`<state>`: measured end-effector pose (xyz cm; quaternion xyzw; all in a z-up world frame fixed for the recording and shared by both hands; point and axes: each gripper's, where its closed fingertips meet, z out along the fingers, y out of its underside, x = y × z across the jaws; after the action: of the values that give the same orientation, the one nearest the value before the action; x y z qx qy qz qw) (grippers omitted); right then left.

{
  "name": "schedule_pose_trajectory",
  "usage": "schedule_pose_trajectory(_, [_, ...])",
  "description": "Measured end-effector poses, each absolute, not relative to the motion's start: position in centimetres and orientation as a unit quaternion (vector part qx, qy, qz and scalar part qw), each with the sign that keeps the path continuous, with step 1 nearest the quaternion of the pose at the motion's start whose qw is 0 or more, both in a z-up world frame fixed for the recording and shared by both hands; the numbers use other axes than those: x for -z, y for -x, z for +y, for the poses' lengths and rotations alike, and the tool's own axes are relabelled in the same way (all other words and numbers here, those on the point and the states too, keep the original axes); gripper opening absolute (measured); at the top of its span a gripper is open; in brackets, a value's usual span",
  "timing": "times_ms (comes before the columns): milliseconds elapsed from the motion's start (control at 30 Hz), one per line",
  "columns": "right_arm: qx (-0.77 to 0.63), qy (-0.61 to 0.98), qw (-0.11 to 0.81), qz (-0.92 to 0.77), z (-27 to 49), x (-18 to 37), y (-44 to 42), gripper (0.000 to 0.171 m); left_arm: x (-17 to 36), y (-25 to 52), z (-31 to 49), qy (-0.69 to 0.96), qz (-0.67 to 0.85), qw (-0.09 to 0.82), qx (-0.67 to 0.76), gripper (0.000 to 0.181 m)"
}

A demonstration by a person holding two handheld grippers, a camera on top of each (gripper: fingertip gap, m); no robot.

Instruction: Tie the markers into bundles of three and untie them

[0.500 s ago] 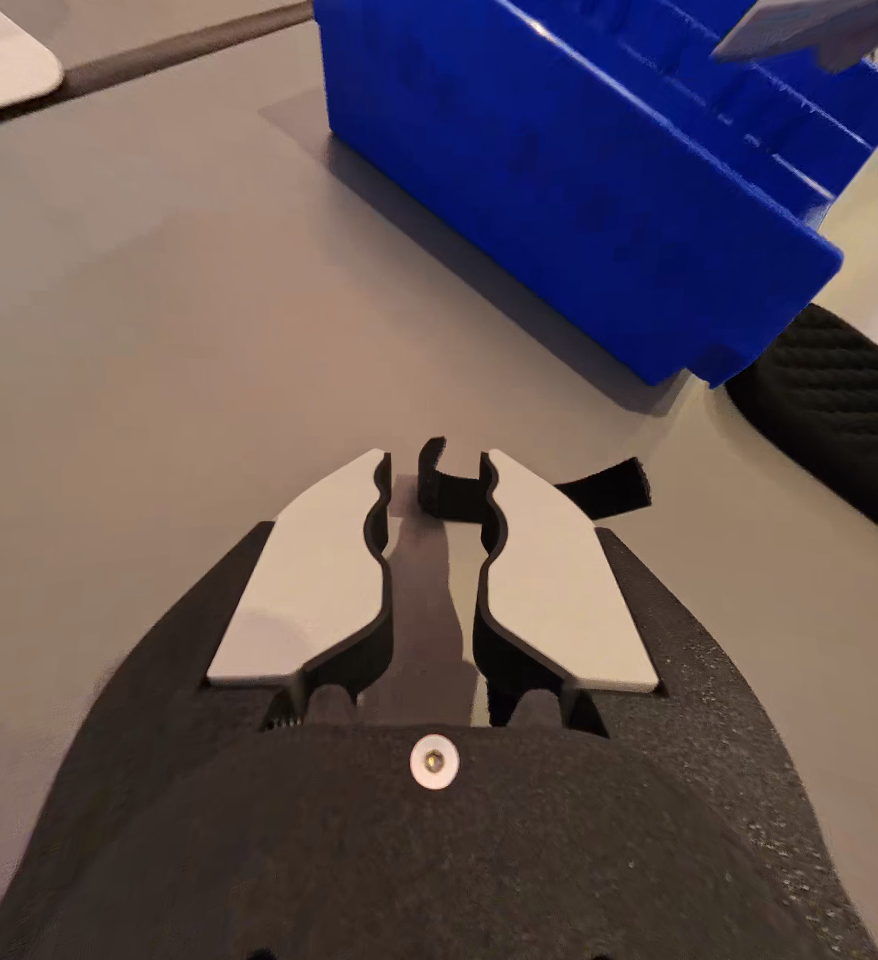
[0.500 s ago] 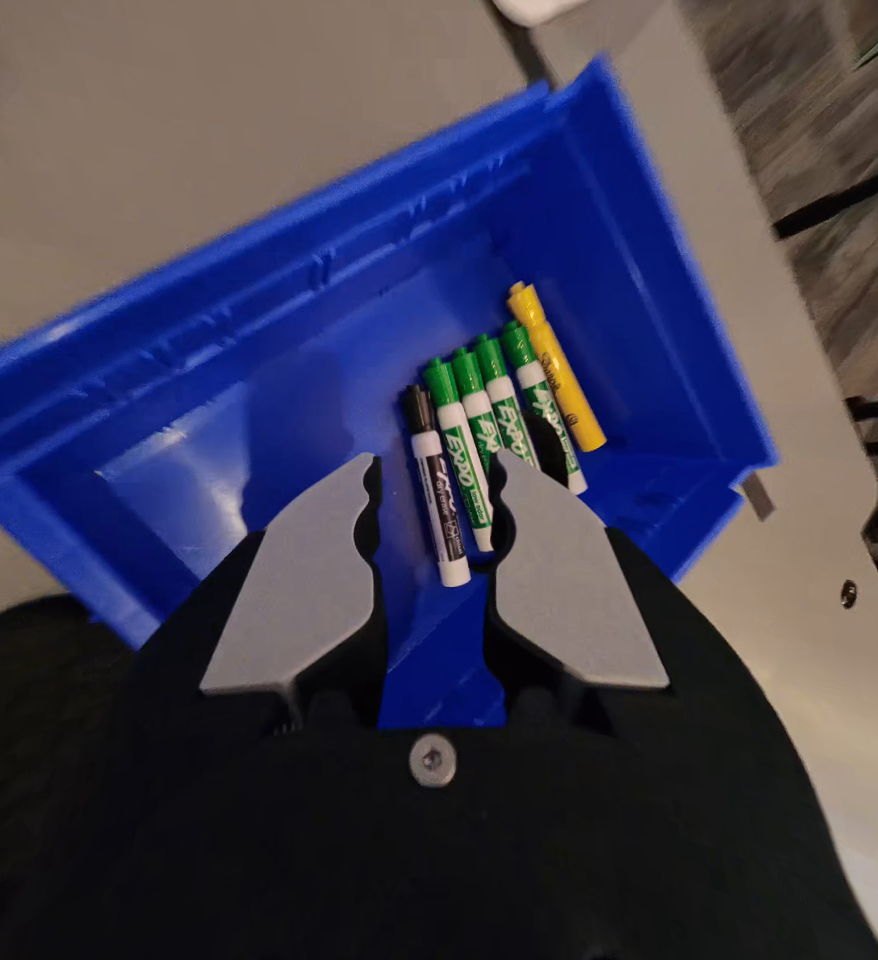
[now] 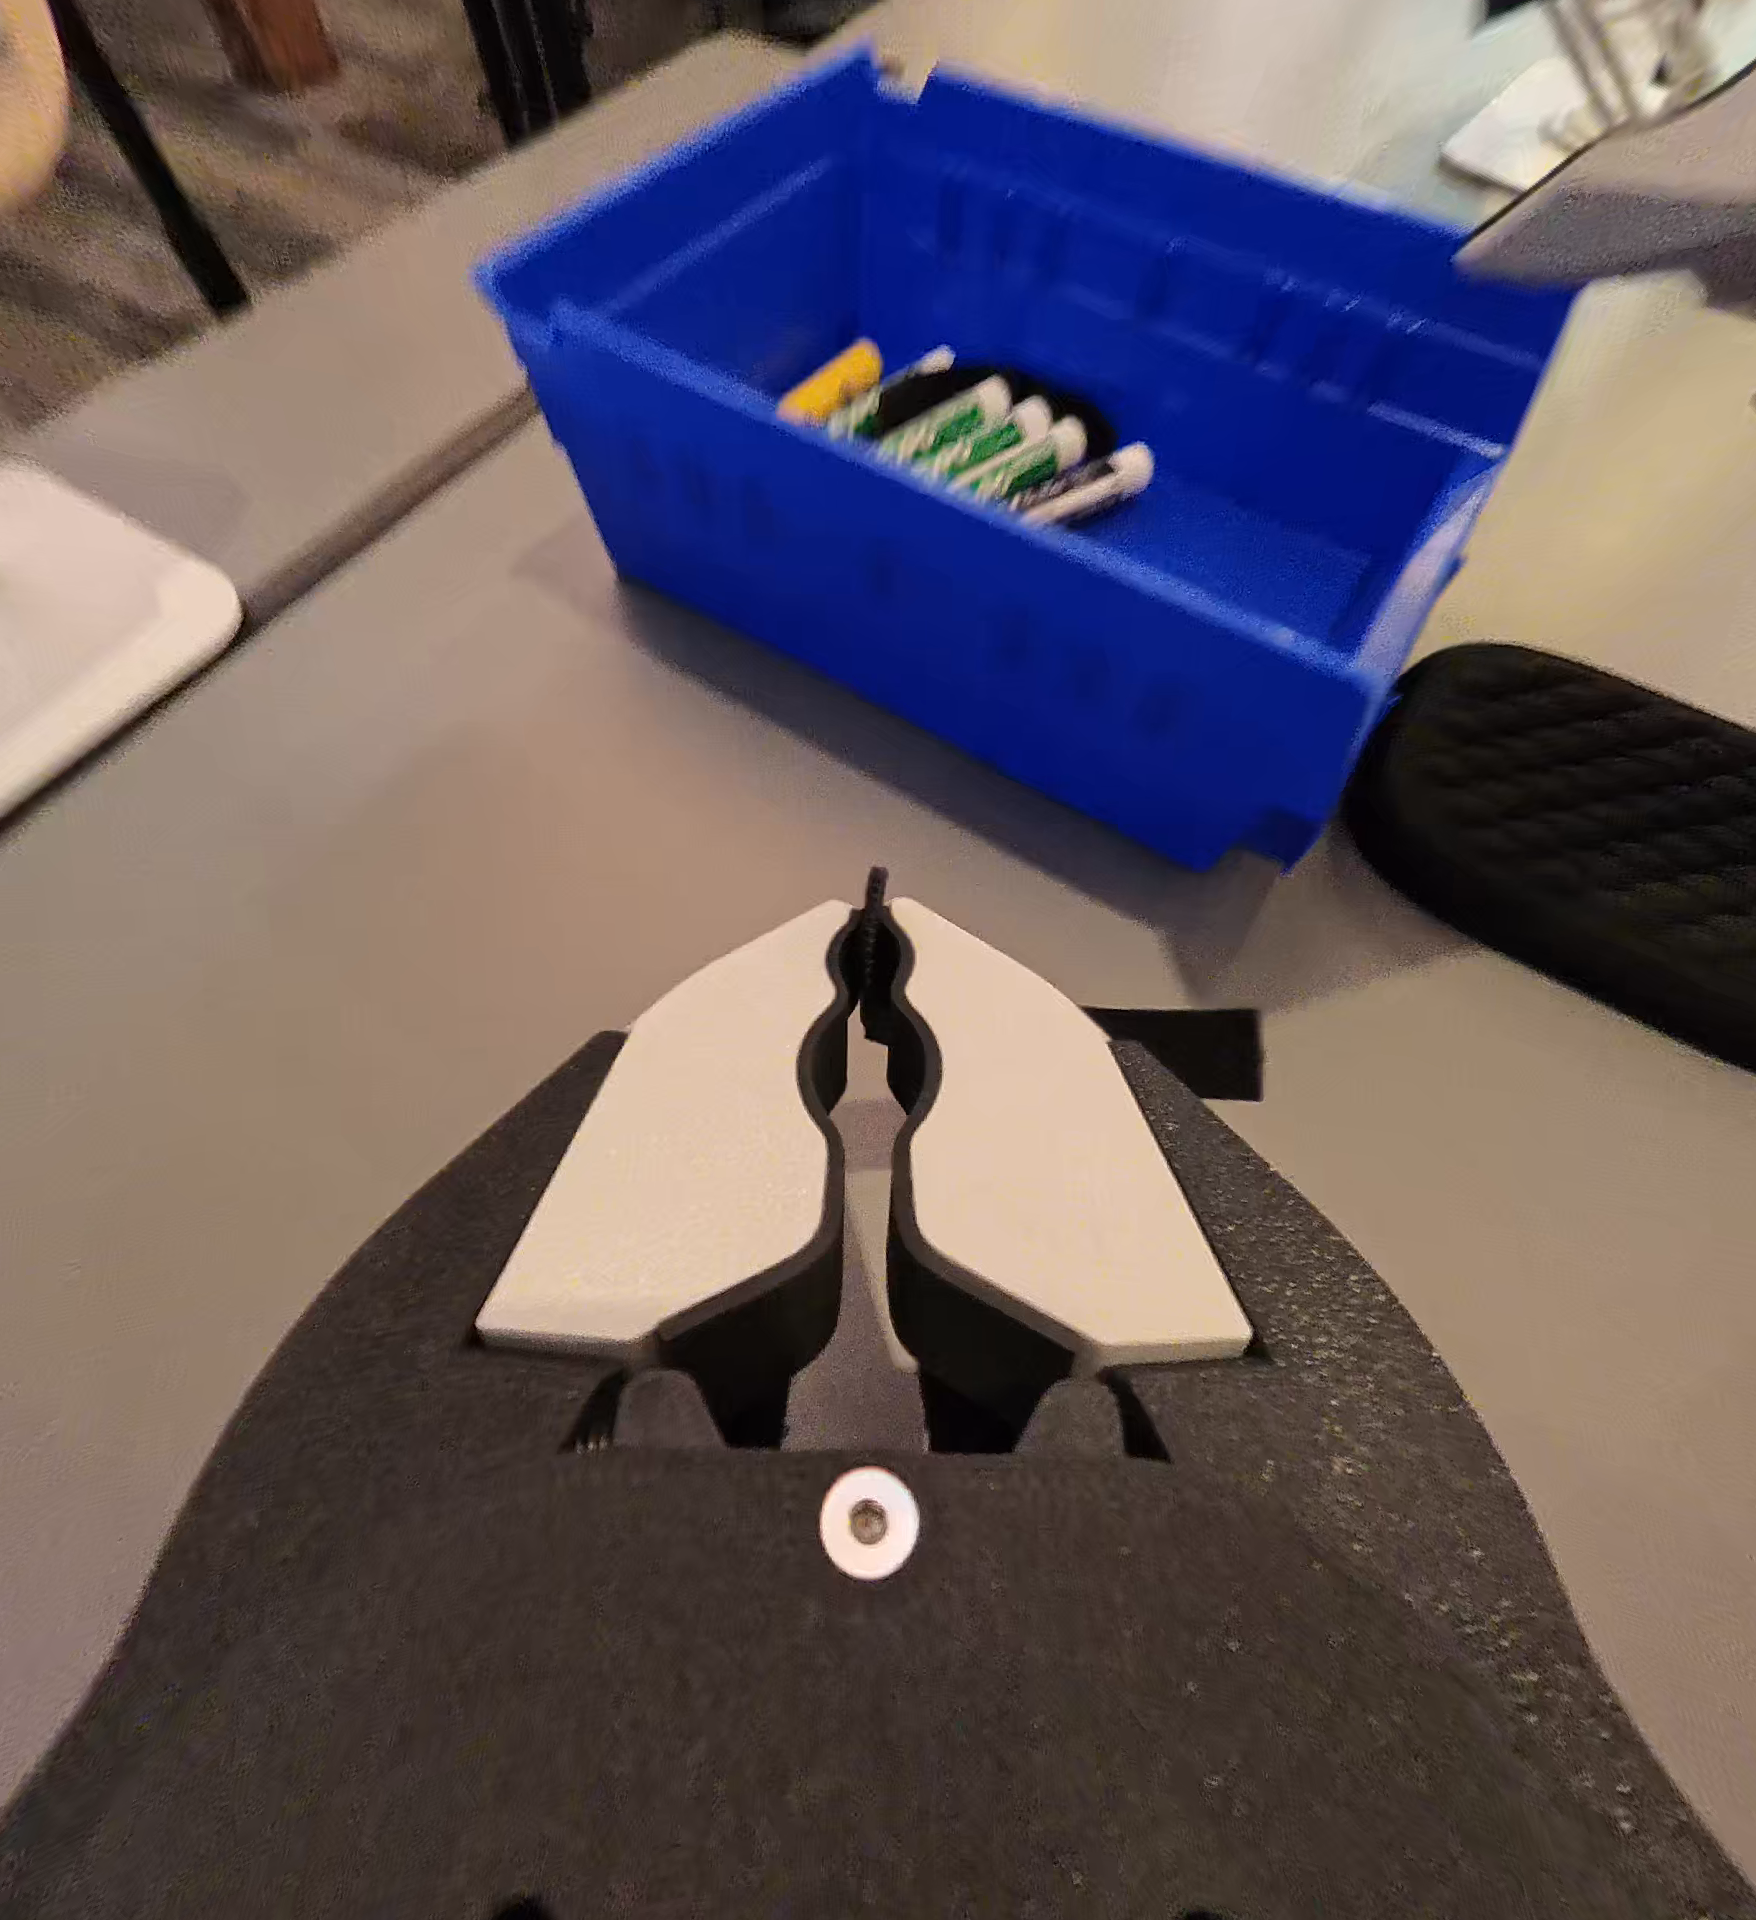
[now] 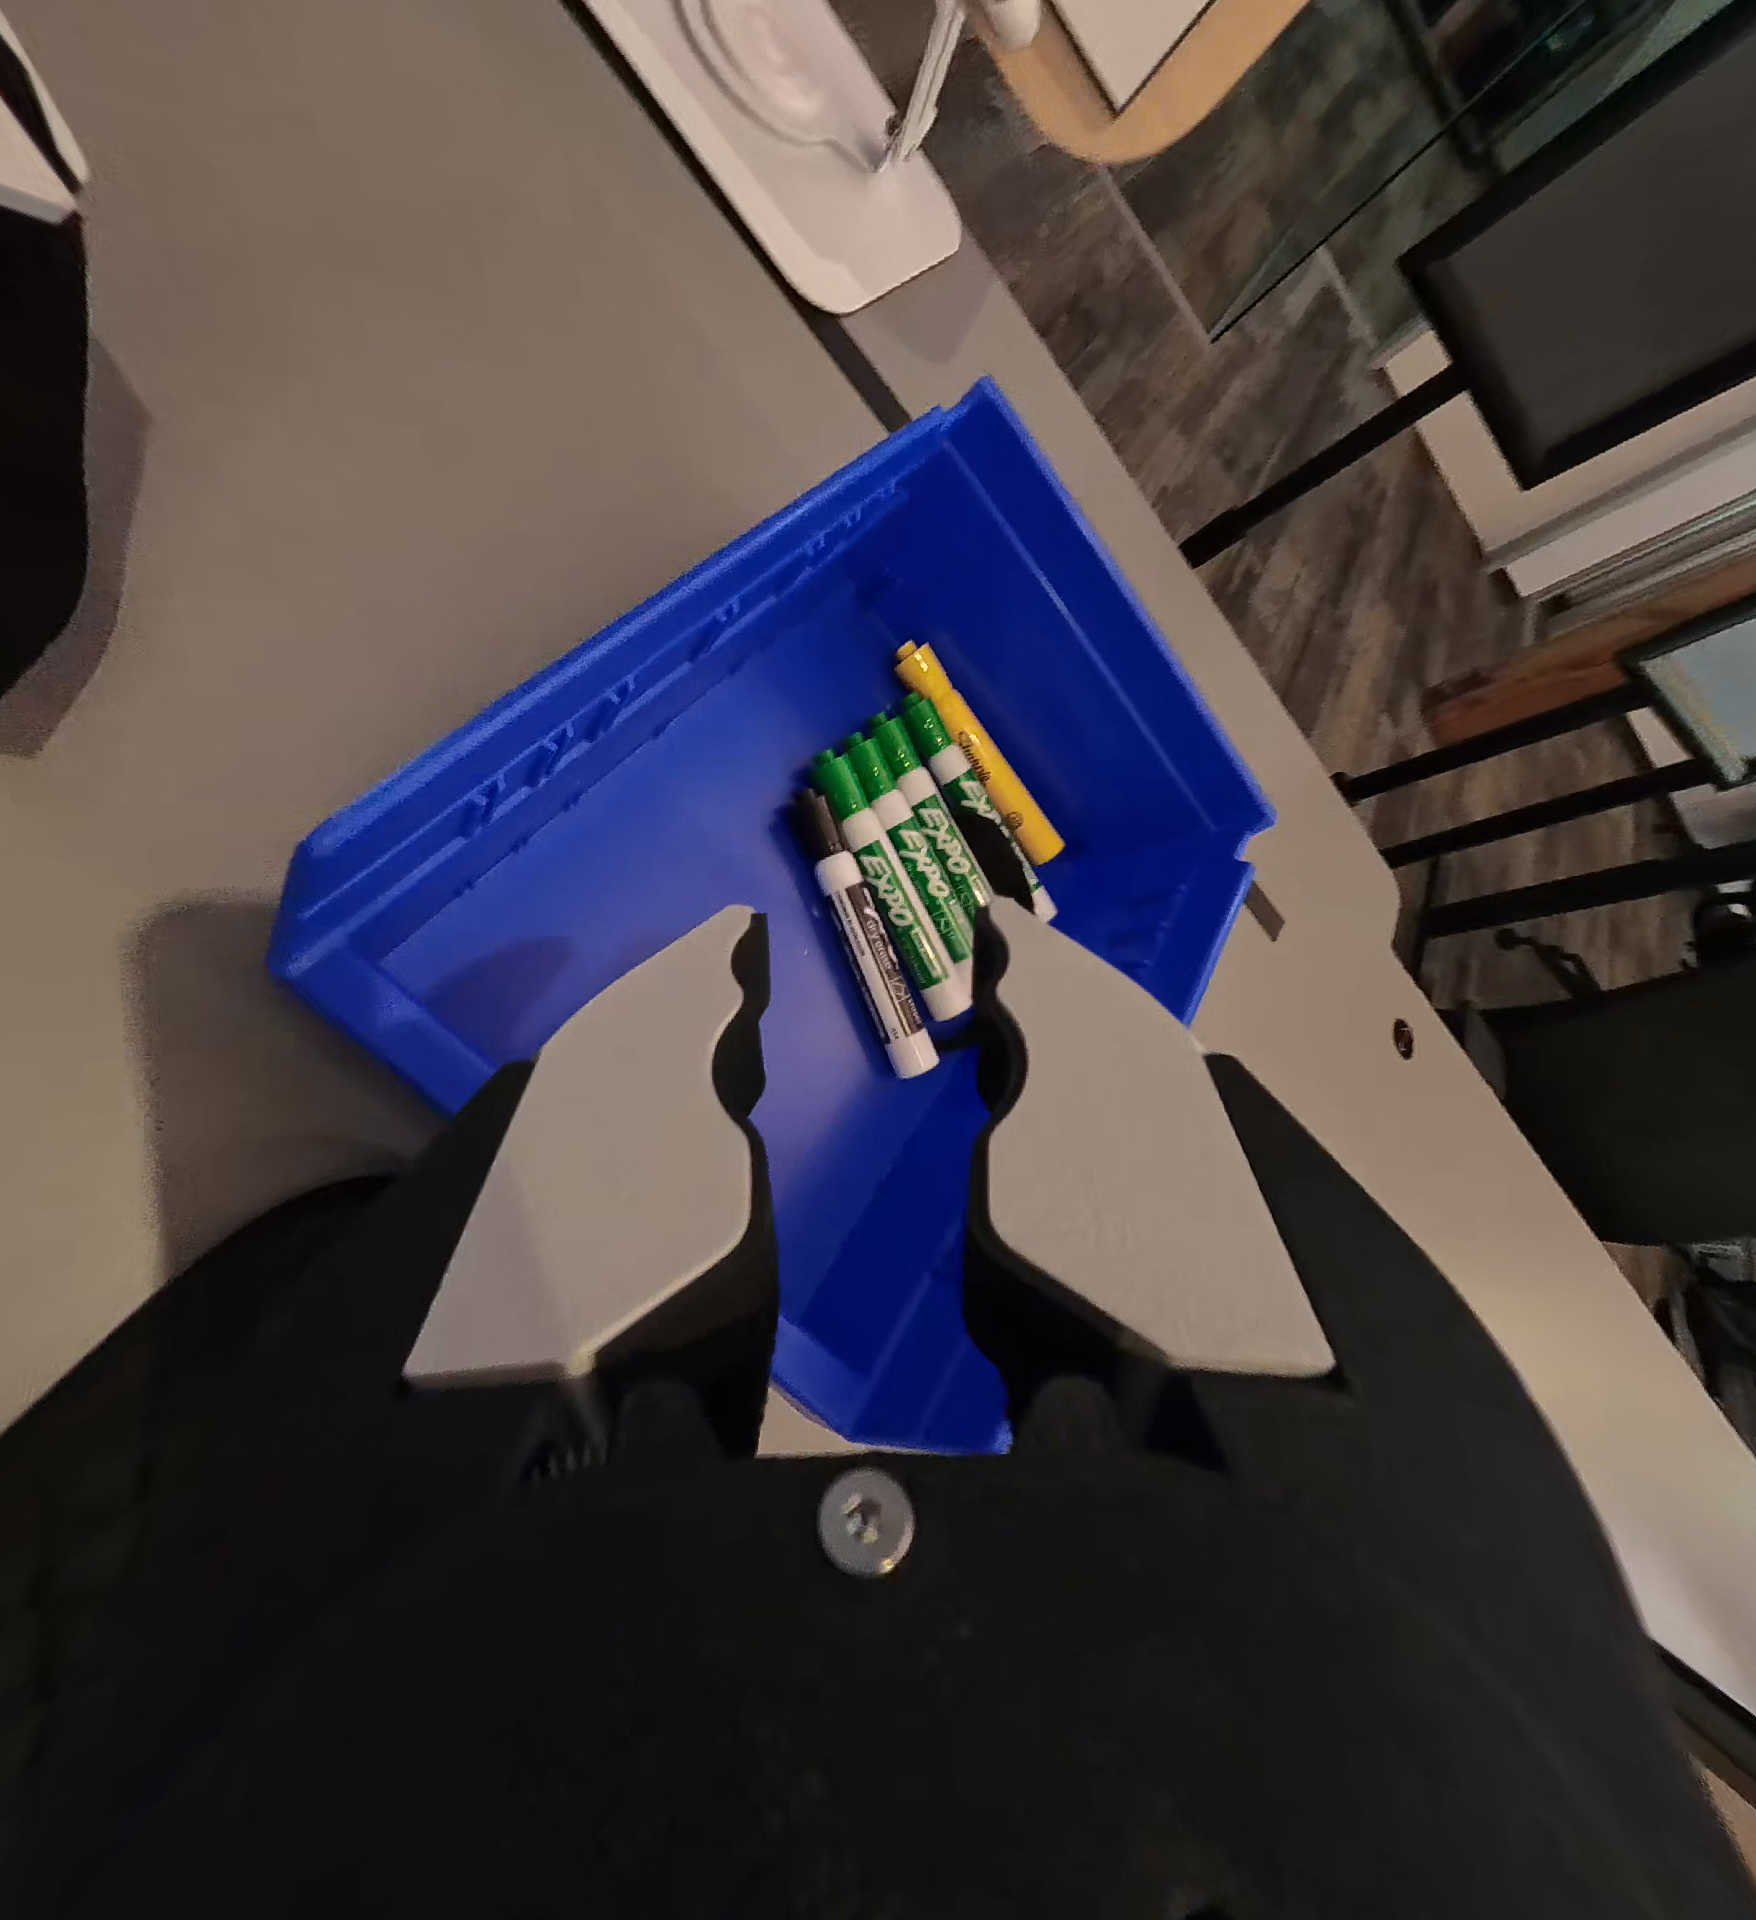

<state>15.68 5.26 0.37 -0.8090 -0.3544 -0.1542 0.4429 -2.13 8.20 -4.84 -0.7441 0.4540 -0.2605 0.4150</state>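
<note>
My left fingers (image 3: 875,914) pinch a black strap (image 3: 1180,1049); my right fingers (image 4: 869,940) gape above the blue bin (image 4: 583,727) holding green, black and yellow markers (image 4: 895,862).

We list: blue bin (image 4: 635,821), smooth moulded plastic with slight sheen; markers (image 4: 900,883), glossy plastic barrels; black strap (image 3: 1191,1049), fuzzy cloth; grey table (image 3: 354,935), smooth and matt; black pad (image 3: 1622,852), quilted fabric.

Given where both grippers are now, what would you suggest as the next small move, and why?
Probably lower the open right gripper into the blue bin toward the markers, since they lie loose there side by side, while the left gripper is shut on the black strap over the table.
</note>
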Motion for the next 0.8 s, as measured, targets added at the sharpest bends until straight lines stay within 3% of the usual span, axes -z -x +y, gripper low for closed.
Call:
schedule_pose_trajectory(233, [0.088,0.795,0.471,-0.372,3.8,-1.8,-11.2,0.038,-2.7,-0.5,4.6,0.66,0.536,0.469,0.238,0.001])
schedule_pose_trajectory(533, [-0.214,0.754,0.5,-0.369,-0.4,-5.4,-4.6,0.043,-6.1,-3.0,2.0,0.603,0.578,0.499,0.229,0.001])
schedule_pose_trajectory(733, [-0.265,0.761,0.472,-0.357,0.3,-3.5,-3.7,0.045,-7.4,-3.8,0.8,0.58,0.583,0.517,0.239,0.001])
schedule_pose_trajectory(800, [-0.296,0.76,0.447,-0.368,0.0,-2.4,-3.0,0.032,-7.5,-4.0,0.2,0.572,0.588,0.515,0.249,0.001])
